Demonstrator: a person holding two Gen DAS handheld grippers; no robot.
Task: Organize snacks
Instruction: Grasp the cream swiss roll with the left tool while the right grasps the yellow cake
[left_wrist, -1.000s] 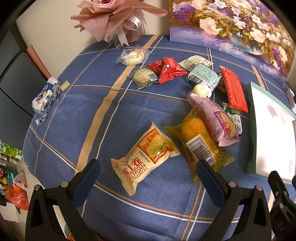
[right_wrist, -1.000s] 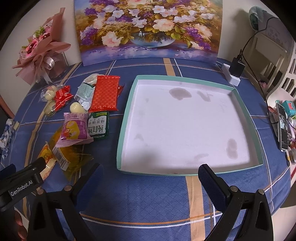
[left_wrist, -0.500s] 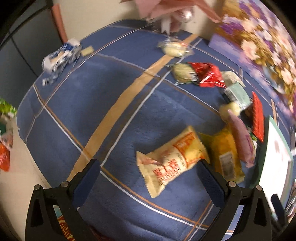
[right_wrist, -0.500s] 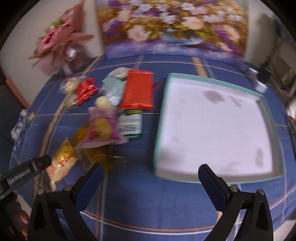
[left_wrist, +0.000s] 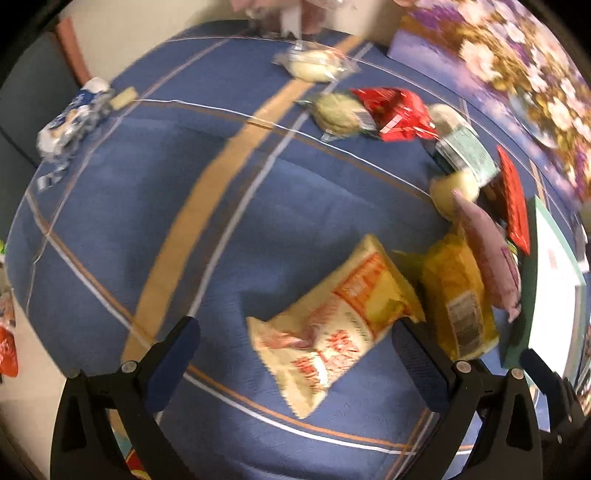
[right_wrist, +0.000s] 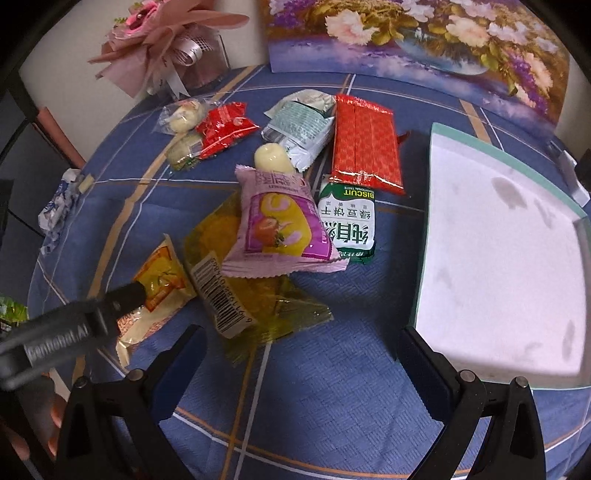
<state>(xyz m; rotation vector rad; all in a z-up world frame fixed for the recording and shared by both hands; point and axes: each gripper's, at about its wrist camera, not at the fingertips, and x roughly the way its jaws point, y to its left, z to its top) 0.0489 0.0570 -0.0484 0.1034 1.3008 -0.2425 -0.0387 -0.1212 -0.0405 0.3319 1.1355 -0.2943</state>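
Snacks lie loose beside the empty tray (right_wrist: 498, 236); your left gripper (left_wrist: 295, 354) spreads its jaws around the cream packet (left_wrist: 332, 325) to lift it, right gripper (right_wrist: 299, 354) spread, waiting.

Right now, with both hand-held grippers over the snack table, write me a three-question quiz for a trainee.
1. True or false: the white tray already holds a snack.
2. Which packet lies on top of the yellow packet? A) the pink packet B) the long red packet C) the green biscuit packet
3. Fill in: the left hand-held gripper is open around the cream and orange ____.

Key: 1 false, the tray is empty. 2 A. 3 egg roll packet; the fingers are on either side of it, not closed. The right hand-held gripper is open too, over bare cloth.
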